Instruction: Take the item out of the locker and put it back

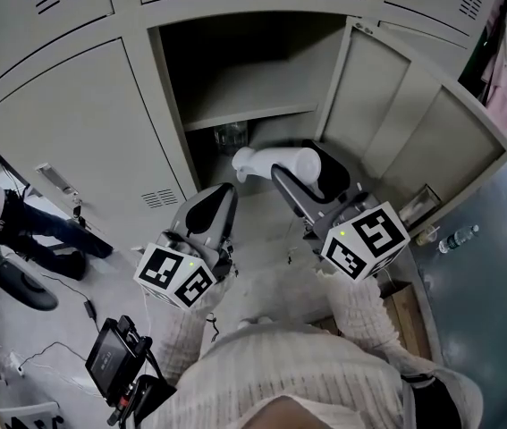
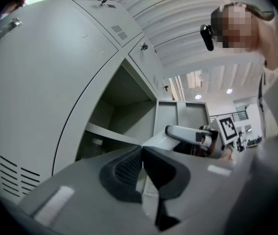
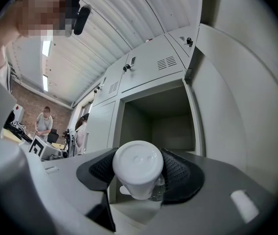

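Right gripper [image 3: 139, 176] clamps the white bottle [image 1: 275, 162] between its pads. The bottle lies level at the mouth of the open locker [image 1: 371, 105], below the shelf [image 1: 249, 114]. Left gripper [image 2: 142, 166] has its jaws together, empty, near the bottle.

Left gripper [image 2: 142, 152] jaws together, empty, facing open locker [image 2: 129, 109]; shelf [image 2: 110, 134] inside locker; white bottle [image 2: 179, 130] just right of locker opening.

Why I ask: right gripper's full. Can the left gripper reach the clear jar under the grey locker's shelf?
Probably yes: the locker door is open, nothing blocks the clear jar, but the left gripper is shut.
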### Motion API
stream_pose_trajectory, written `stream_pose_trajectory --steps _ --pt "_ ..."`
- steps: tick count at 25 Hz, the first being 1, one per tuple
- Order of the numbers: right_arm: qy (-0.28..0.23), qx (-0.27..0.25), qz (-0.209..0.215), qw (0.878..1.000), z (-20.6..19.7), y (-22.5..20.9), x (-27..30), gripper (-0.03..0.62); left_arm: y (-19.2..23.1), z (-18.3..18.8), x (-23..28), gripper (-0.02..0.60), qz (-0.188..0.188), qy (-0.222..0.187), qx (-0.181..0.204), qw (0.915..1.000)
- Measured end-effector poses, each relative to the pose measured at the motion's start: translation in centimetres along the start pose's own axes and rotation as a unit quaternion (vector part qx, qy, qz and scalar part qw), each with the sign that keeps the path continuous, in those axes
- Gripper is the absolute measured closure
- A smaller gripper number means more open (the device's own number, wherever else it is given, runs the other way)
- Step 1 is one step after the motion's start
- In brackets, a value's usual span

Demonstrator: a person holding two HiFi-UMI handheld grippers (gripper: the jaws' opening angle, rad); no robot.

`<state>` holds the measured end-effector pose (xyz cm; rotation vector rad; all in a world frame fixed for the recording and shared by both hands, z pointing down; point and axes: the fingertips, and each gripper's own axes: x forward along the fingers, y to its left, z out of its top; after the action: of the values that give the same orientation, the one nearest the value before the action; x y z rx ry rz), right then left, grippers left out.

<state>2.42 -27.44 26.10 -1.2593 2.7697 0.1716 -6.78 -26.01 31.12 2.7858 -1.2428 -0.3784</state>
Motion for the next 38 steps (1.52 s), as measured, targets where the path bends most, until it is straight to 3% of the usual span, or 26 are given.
stream_pose_trajectory --steps 16,28,38 --pt "0.000 -0.003 -0.005 1.000 0.3 -0.6 -0.2 0.327 -0.8 0.1 0.6 0.574 -0.014 0.003 0.008 0.9999" --pt "-0.005 -0.010 -0.003 1.000 1.1 -0.7 -0.2 0.327 -0.4 0.5 0.4 0.574 -0.019 -0.003 -0.008 0.9998" --pt "-0.034 -0.027 0.011 0.999 4.0 0.0 -0.3 0.327 -0.5 0.0 0.4 0.574 -0.034 0.006 -0.019 0.9992"
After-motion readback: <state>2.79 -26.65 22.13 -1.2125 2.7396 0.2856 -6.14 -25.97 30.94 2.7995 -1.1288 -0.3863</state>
